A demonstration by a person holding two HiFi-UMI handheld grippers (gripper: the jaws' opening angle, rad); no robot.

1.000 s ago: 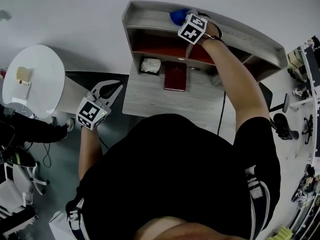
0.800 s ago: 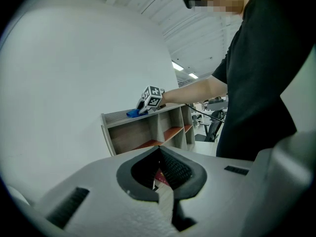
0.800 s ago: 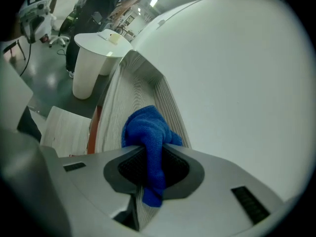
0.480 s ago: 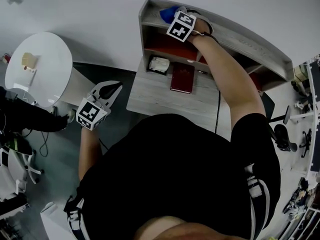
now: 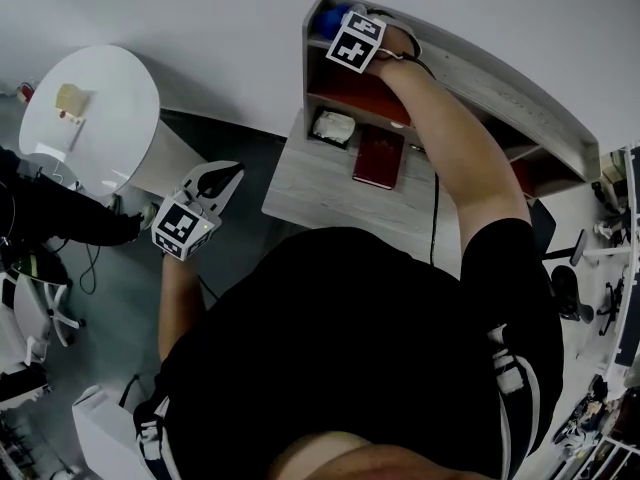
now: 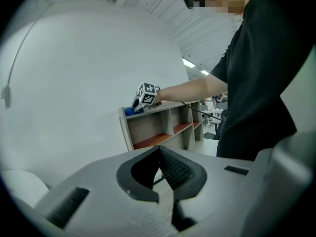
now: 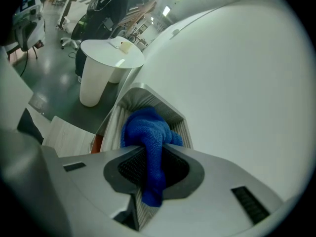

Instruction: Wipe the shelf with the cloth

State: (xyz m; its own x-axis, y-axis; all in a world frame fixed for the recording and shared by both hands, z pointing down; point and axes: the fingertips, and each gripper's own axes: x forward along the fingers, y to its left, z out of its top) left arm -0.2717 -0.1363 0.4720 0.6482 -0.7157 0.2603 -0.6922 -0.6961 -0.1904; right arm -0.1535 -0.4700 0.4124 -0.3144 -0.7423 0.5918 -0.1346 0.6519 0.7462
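A blue cloth (image 7: 148, 135) is bunched on the top board of a grey wooden shelf (image 5: 480, 68), near its left end. My right gripper (image 7: 152, 169) is shut on the cloth, a strip of it hanging down between the jaws. In the head view that gripper (image 5: 345, 26) sits at the shelf's top left corner, with the cloth (image 5: 333, 18) just showing beyond it. My left gripper (image 5: 222, 180) hangs off to the left, away from the desk, jaws together and holding nothing. In the left gripper view the shelf (image 6: 160, 125) stands far off.
Below the shelf, a grey desk (image 5: 330, 193) carries a dark red book (image 5: 378, 156) and a crumpled white object (image 5: 333, 127). A round white table (image 5: 90, 118) stands to the left. A black cable (image 5: 436, 218) runs down over the desk.
My right gripper has slid the blue cloth leftward along the shelf's top board, from about a third of the way along to its left end. The left gripper has stayed put.
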